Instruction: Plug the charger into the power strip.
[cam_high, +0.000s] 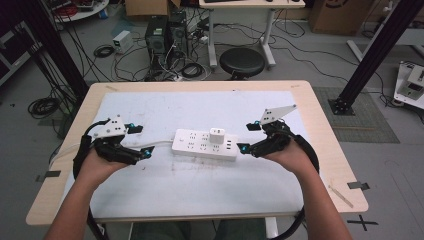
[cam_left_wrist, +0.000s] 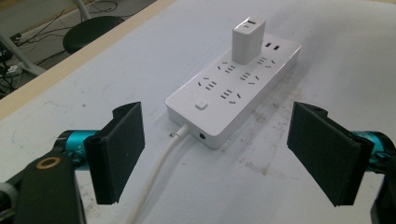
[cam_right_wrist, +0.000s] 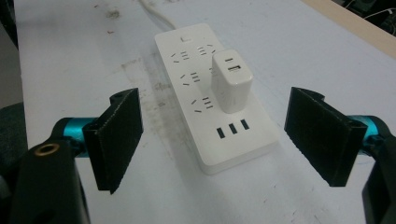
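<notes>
Strip (cam_high: 204, 144) between your grippers, charger (cam_high: 217, 134) plugged in.
Left gripper (cam_high: 139, 142) and right gripper (cam_high: 248, 137) both spread, empty; cord (cam_left_wrist: 156, 175) lies between your left jaws.

robotics lab or workshop, shown by computer towers (cam_high: 165, 34) and tangled cables (cam_high: 107, 50) on grey floor at upper left, black stool (cam_high: 242, 62) at top centre, black metal frame strut (cam_high: 372, 54) at right

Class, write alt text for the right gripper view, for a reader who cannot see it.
A white power strip lies on a scuffed white table with a white USB charger plugged into it, upright. The right gripper has its two black jaws wide open on either side of the strip's near end, touching nothing.
</notes>
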